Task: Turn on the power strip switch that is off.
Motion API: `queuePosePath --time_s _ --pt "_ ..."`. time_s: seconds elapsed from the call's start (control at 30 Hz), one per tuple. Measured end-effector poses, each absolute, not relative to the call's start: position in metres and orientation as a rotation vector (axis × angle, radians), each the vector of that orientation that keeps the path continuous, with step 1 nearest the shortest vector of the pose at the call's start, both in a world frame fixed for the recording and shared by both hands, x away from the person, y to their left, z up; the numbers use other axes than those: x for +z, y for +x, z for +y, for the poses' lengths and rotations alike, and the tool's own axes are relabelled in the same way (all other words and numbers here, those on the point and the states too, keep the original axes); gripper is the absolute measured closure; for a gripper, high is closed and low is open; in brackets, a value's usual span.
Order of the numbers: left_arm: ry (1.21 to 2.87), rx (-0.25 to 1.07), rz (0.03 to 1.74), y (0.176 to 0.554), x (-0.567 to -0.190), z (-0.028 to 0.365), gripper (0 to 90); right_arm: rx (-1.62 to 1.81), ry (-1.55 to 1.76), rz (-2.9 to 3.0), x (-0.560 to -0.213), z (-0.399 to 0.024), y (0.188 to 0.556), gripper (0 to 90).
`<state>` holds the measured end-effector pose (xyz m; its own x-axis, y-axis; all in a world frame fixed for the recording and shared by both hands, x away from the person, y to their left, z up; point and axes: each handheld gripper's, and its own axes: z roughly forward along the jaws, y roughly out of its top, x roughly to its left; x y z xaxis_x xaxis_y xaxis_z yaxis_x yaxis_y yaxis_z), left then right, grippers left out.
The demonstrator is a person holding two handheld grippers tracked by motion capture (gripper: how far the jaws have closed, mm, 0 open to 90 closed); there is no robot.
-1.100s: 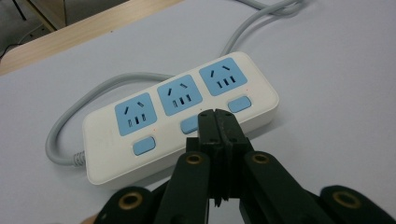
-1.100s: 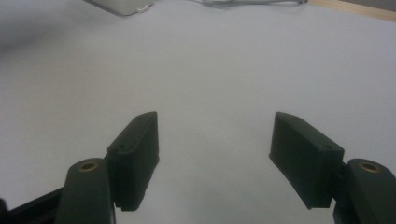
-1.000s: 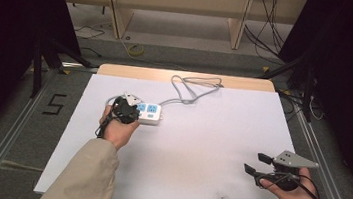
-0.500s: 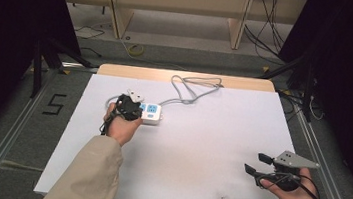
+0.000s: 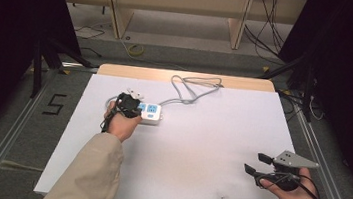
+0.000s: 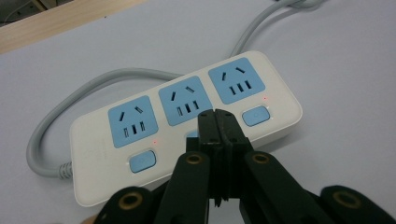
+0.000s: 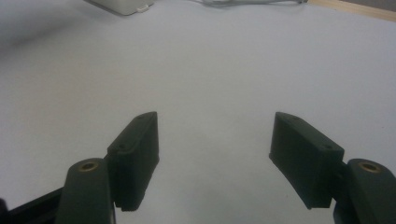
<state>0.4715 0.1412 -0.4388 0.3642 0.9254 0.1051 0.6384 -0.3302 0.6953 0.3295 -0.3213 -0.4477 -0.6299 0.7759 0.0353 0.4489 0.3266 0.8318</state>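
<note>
A white power strip lies flat on the white desk. Seen from the high view, it sits on the left half of the desk, a bit toward the far side, about 10 o'clock from the middle. Its long side runs from 9 o'clock to 3 o'clock, tipped a tiny bit. A grey cord comes out of its left end, bends round behind it, and runs off toward 1 o'clock, where it makes a loop near the wooden edge.

In the left gripper view, the power strip has three blue sockets in a row, each with a blue button and a small red light beside it. I can read no words or brand on it.

The left claw is pressed tight together, with nothing pinched in it. Its tip is over the middle button and hides it. I cannot tell if it touches. In the high view, the left claw is at the left end of the strip.

The right claw is spread wide and holds nothing. It is near the 4 o'clock corner of the desk, well apart from the strip, and points to 9 o'clock. In the right gripper view, the right claw has bare desk between its two black halves.
</note>
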Motion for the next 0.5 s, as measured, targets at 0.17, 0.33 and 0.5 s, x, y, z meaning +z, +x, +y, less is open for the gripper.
queuePosePath --time_s 0.17,0.33,0.5 --pt "2.077 0.665 1.352 0.476 -0.436 0.142 89.9 1.217 1.084 2.229 -0.448 -0.321 0.33 32.9" --pt "2.085 0.656 1.356 0.48 -0.434 0.14 89.9 1.218 1.087 2.229 -0.448 -0.321 0.33 32.9" --pt "2.122 0.628 1.368 0.485 -0.434 0.139 89.9 1.219 1.086 2.23 -0.448 -0.321 0.33 32.8"
